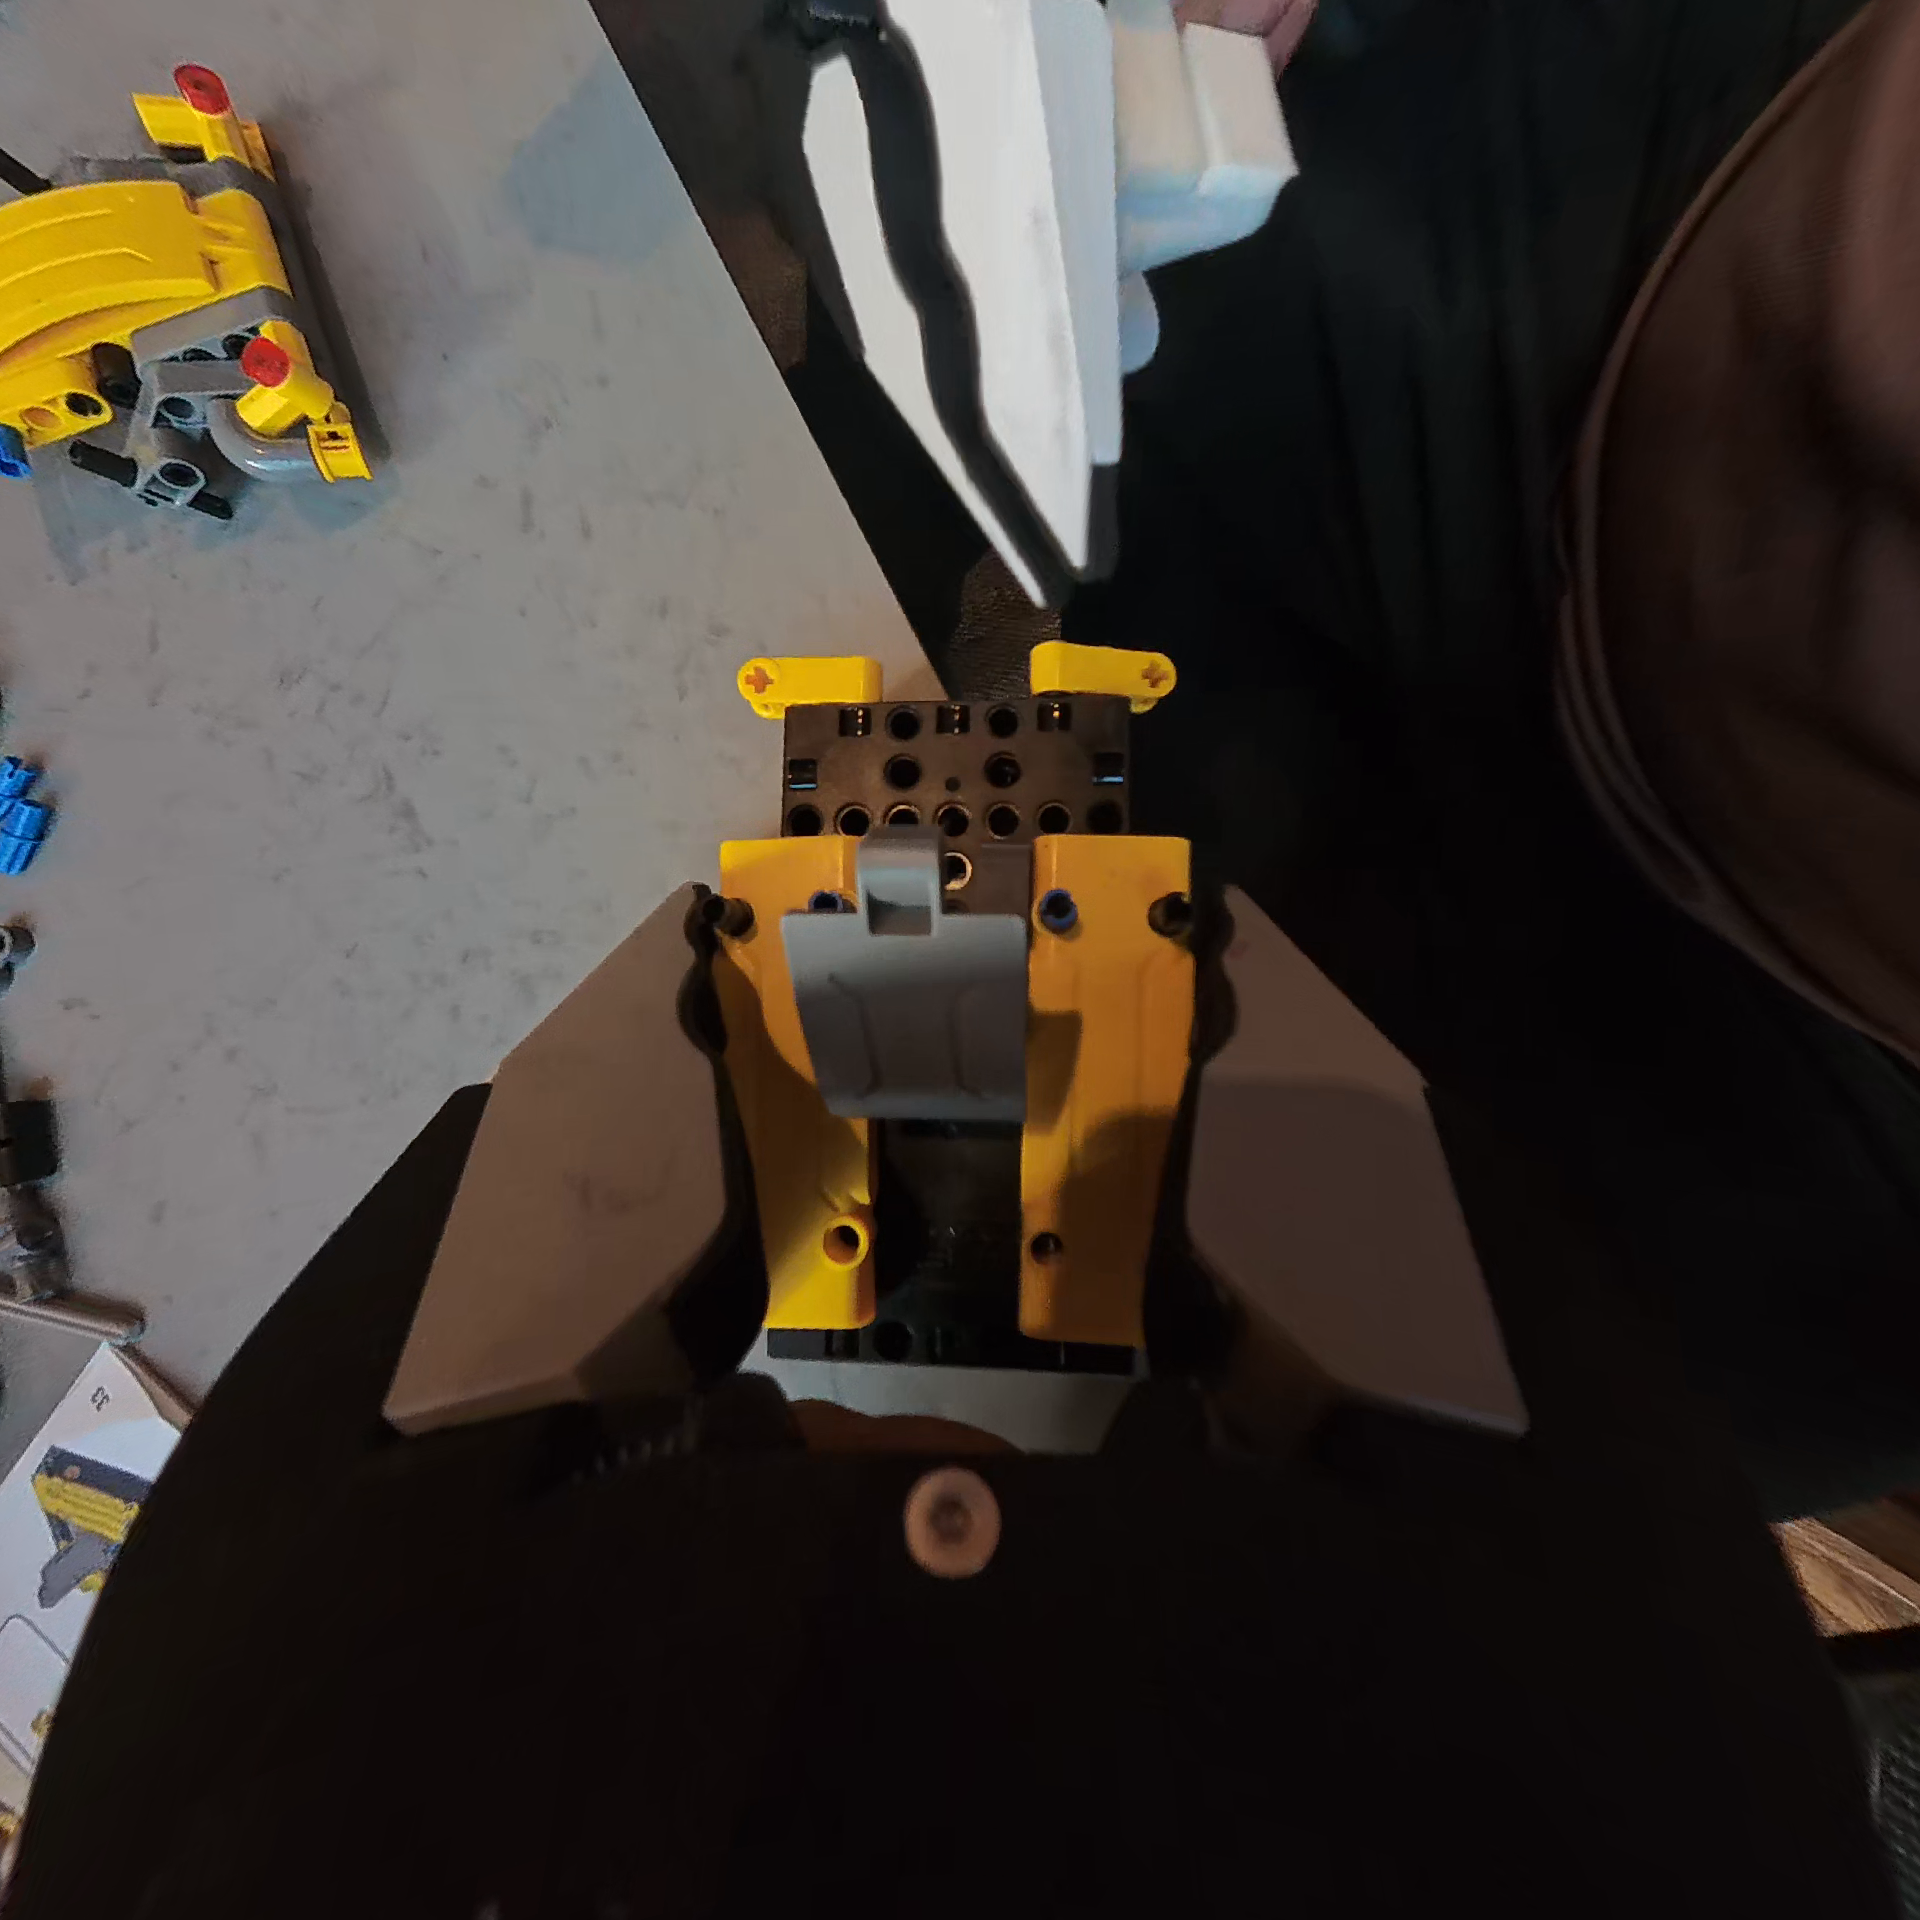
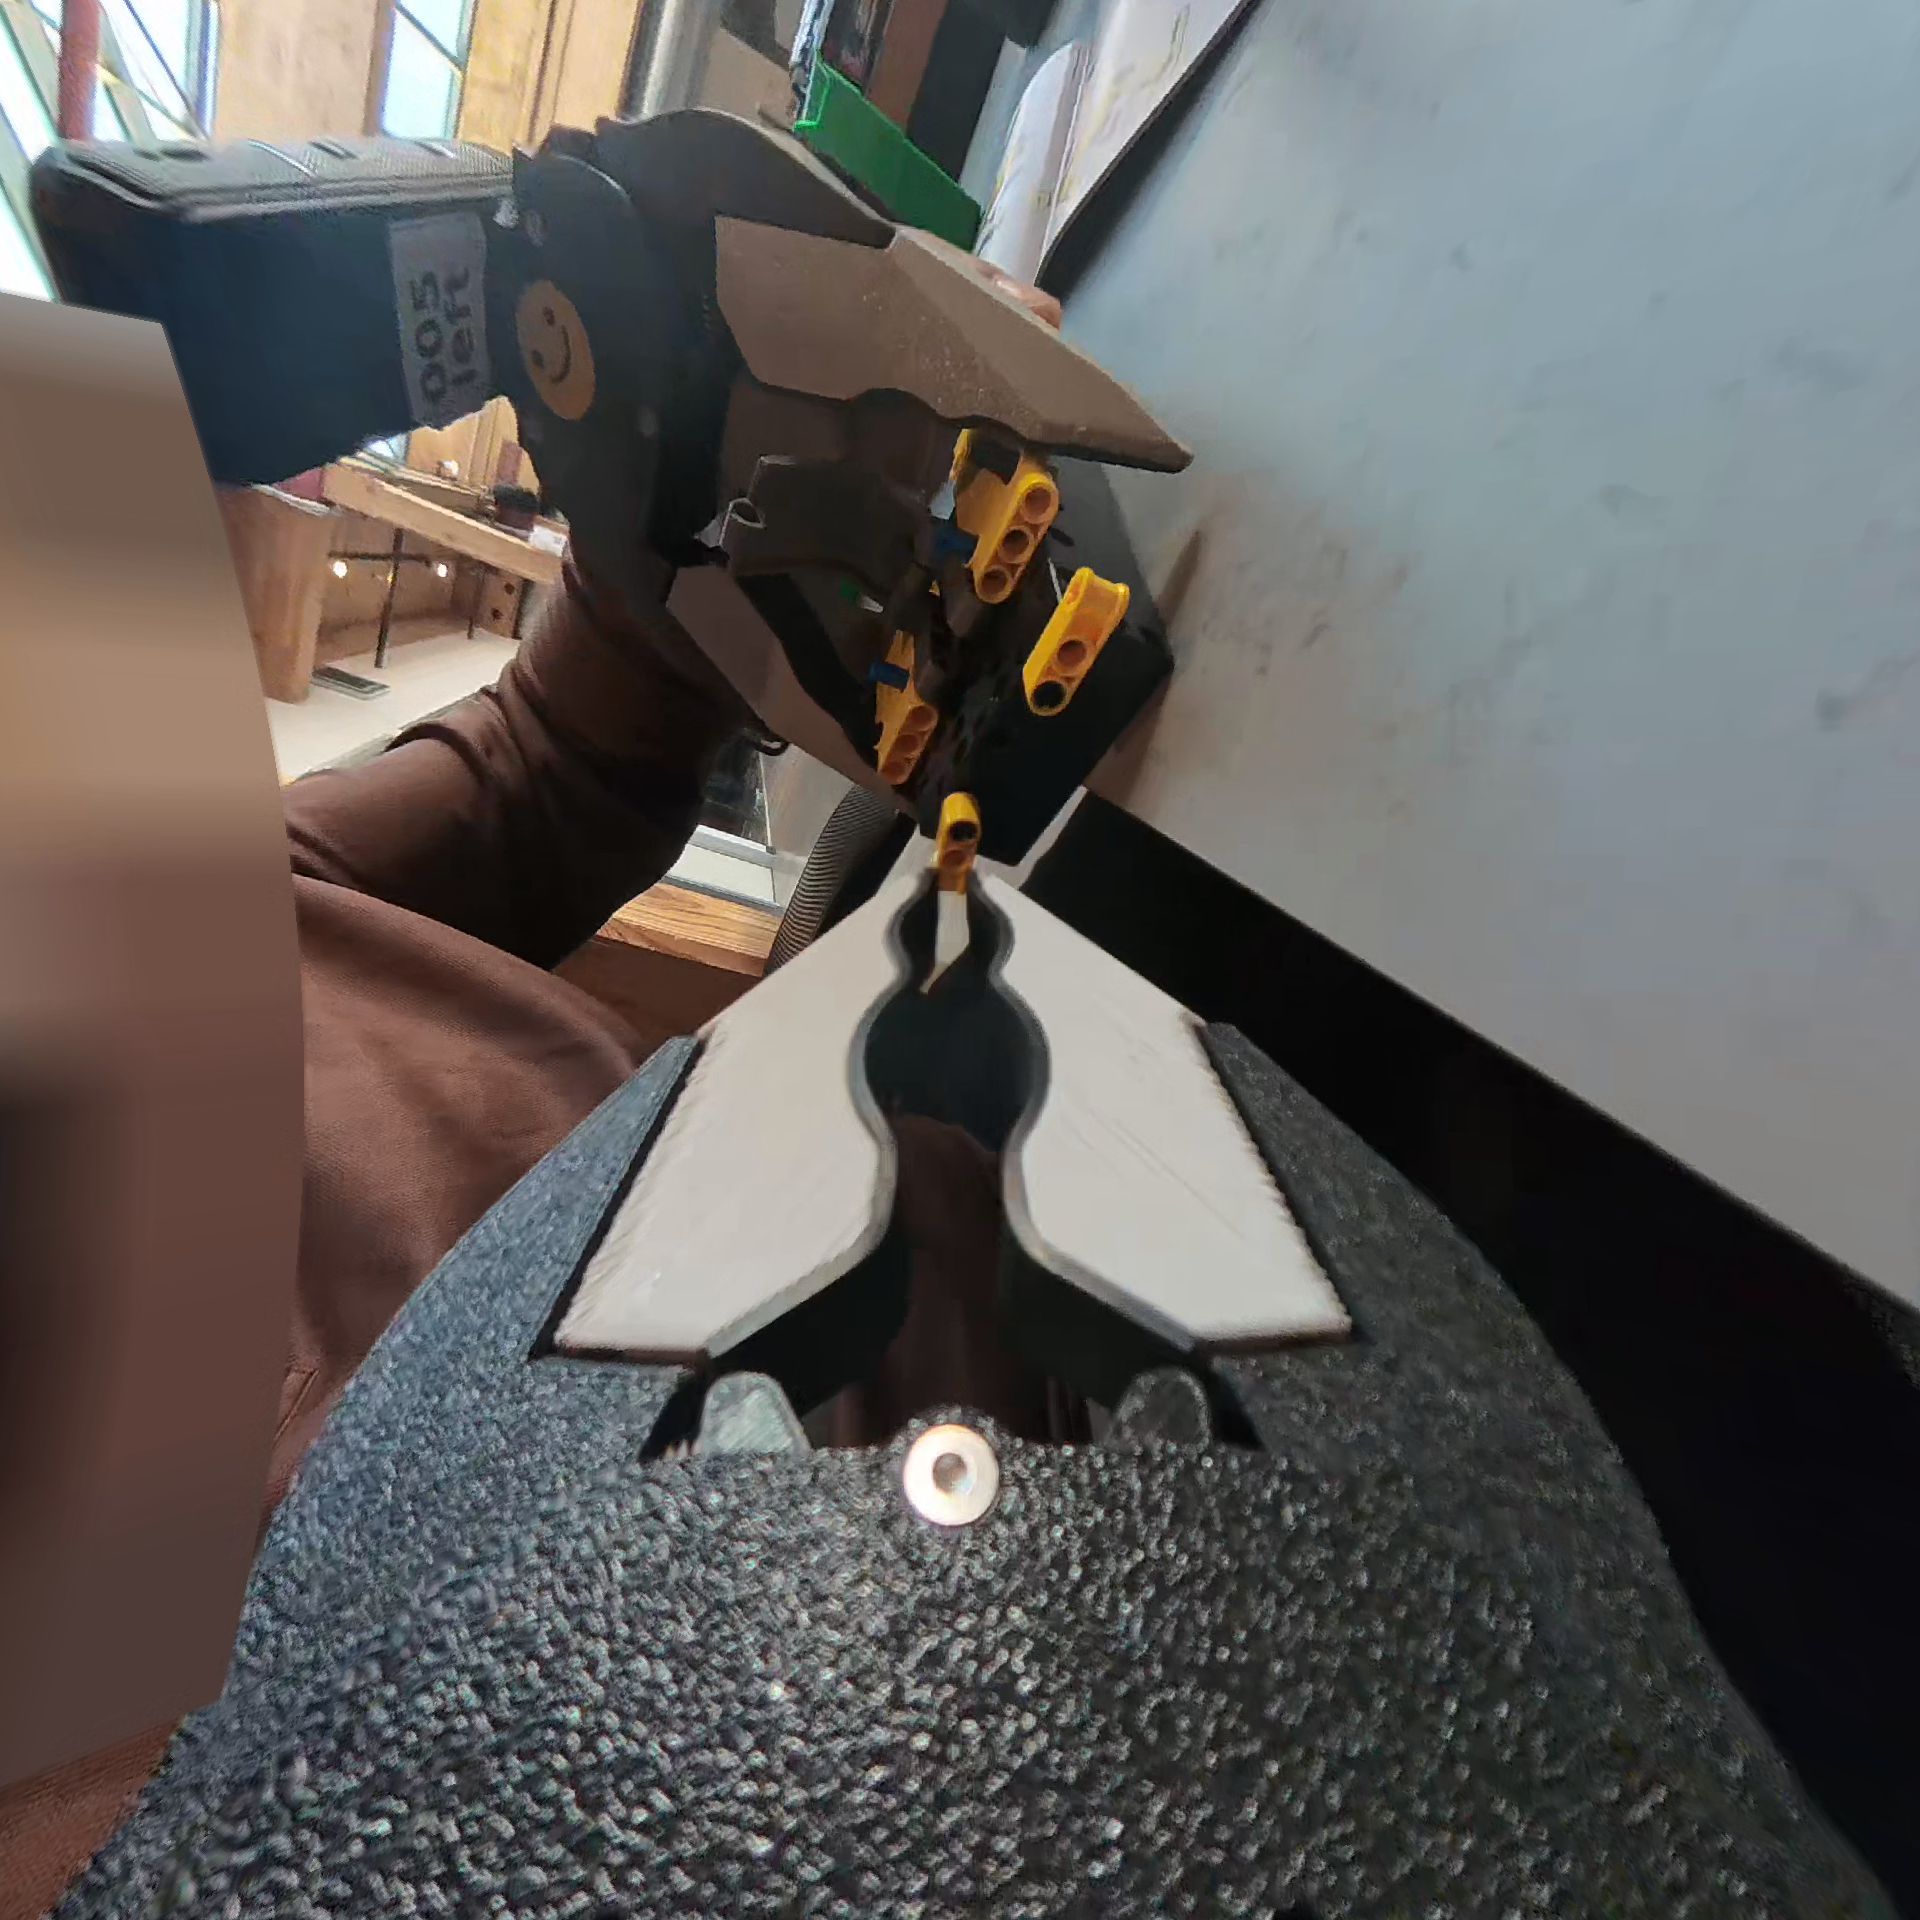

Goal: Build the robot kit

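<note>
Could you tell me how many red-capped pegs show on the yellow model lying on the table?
2: one red cap at its far end, another nearer the model's middle; more may be hidden.

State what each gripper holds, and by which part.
Left gripper clamps the yellow-and-black brick assembly by its yellow side panels. Right gripper pinches a small yellow connector by its end.

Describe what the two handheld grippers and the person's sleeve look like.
Left gripper: black body, brown wedge-shaped fingers, a round smiley marking and a grey label on its side. Right gripper: black pebbled body, white wedge fingers with wavy inner edges. Both show a central screw. Sleeve: brown.
</note>
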